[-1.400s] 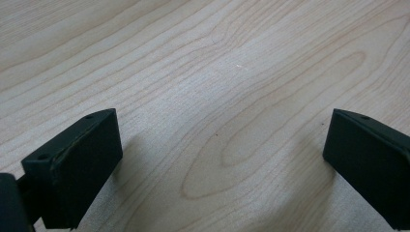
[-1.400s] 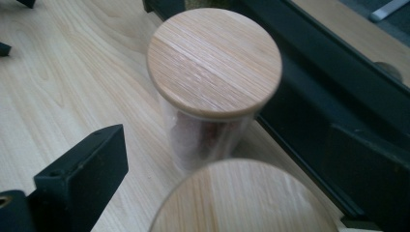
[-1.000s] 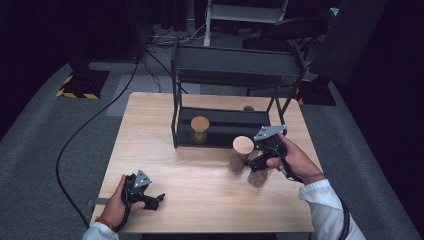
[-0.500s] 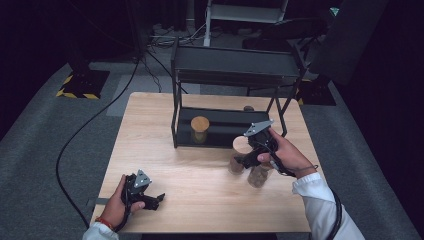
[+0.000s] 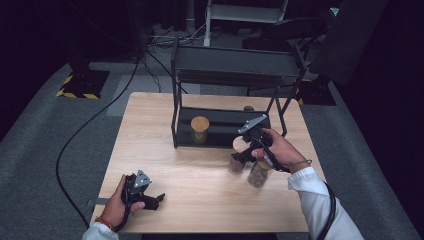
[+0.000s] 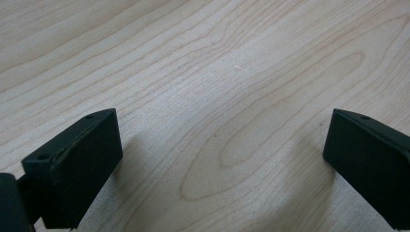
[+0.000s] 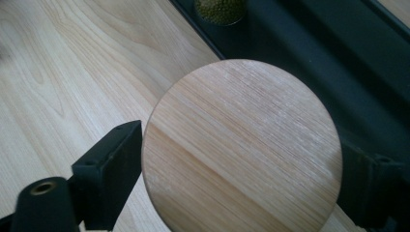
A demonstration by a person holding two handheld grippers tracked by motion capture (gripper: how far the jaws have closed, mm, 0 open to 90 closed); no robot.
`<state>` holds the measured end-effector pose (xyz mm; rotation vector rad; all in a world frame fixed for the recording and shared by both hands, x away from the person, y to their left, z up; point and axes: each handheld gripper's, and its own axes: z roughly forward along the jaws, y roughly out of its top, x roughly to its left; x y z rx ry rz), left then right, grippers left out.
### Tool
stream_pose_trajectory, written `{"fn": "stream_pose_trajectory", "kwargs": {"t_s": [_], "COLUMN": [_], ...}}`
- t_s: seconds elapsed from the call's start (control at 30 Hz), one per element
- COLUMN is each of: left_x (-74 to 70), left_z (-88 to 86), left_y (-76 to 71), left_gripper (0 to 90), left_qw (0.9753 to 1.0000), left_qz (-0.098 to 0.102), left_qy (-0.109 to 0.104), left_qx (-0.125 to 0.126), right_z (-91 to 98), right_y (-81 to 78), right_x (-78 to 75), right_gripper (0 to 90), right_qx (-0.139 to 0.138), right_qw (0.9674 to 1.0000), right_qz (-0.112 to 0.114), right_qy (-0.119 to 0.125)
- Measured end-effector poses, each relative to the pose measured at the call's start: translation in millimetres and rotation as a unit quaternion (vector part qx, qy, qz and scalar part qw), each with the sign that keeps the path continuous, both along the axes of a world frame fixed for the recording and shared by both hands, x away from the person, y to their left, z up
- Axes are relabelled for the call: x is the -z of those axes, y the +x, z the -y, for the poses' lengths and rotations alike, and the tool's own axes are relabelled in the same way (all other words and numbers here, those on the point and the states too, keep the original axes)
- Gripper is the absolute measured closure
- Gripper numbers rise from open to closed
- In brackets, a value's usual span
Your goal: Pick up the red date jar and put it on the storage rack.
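R gripper (image 5: 243, 154) has just been closing its fingers on the round light-wood lid (image 7: 241, 147) of a clear glass jar (image 5: 237, 159). In the right gripper view the black pads sit at both sides of the lid rim, pressing on it, so it reads as gripped. The jar stands on the desk just in front of the black metal two-tier rack (image 5: 235, 67), right of centre. A second wood-lidded jar (image 5: 259, 173) stands just beside it, under the person's wrist.

L gripper (image 5: 145, 196) rests at the near-left of the desk, fingers wide apart w/ nothing btwn them, bare wood below.

Risks, as I judge them:
- Grip is on the lid only; if the lid is loose, a lift could pull it off and leave or drop the jar.
- Neighbour jar is so close that the wrist or cable could knock it over.
- Rack edge is right behind, so a forward swing may clip it.

A third jar w/ wood lid (image 5: 200, 129) is on the rack's lower shelf. The light wood-grain desk (image 5: 165, 155) stands on grey carpet in a dark room, w/ cables and a yellow-black striped base behind.
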<state>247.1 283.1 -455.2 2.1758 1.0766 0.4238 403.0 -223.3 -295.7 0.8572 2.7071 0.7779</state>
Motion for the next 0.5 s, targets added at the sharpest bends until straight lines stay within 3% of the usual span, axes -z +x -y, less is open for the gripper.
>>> {"fn": "stream_pose_trajectory", "kwargs": {"t_s": [0.13, 0.5], "left_x": [0.0, 0.0], "left_z": [0.0, 0.0], "left_y": [0.0, 0.0], "left_gripper": [0.0, 0.0], "left_qw": [1.0000, 1.0000], "left_qz": [0.000, 0.000], "left_qy": [0.000, 0.000], "left_qx": [0.000, 0.000], "right_z": [-0.7, -0.4], "right_y": [2.6, 6.2], "right_x": [-1.3, -2.5], "right_gripper": [22.4, 22.8], "right_qx": [0.005, 0.000], "right_qw": [1.0000, 1.0000], "right_qz": [-0.001, -0.006], "right_qy": [-0.002, -0.004]}}
